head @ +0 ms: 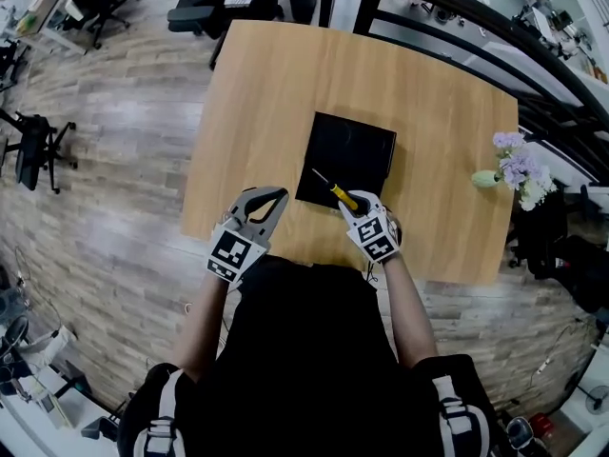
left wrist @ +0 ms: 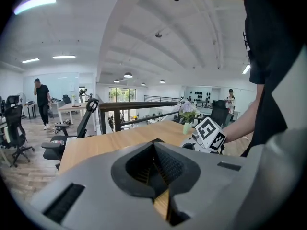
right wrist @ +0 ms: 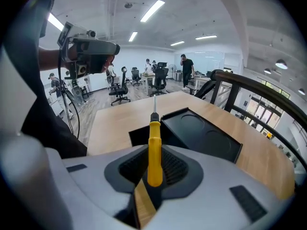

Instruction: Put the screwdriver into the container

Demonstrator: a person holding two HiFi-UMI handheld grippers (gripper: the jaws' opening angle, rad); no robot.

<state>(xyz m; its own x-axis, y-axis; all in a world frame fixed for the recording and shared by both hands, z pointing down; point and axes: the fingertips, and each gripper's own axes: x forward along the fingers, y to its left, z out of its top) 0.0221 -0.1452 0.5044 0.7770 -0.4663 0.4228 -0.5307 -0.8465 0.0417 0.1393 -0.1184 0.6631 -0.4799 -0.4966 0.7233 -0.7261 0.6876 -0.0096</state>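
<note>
A yellow-handled screwdriver [head: 340,195] is clamped in my right gripper [head: 350,206], which is shut on the handle. Its metal shaft points out over the near edge of the black container [head: 347,152], a shallow square tray lying flat in the middle of the wooden table [head: 285,84]. In the right gripper view the screwdriver [right wrist: 154,145] stands between the jaws of the right gripper [right wrist: 154,169], its tip above the container [right wrist: 204,135]. My left gripper [head: 281,196] hovers left of the container, shut and holding nothing. In the left gripper view the left gripper [left wrist: 156,169] faces across the table.
A small vase of purple flowers [head: 512,169] stands near the table's right edge. A dark railing [head: 495,27] runs behind and to the right. Office chairs [head: 38,146] stand on the wood floor to the left. A person [left wrist: 42,99] stands far off.
</note>
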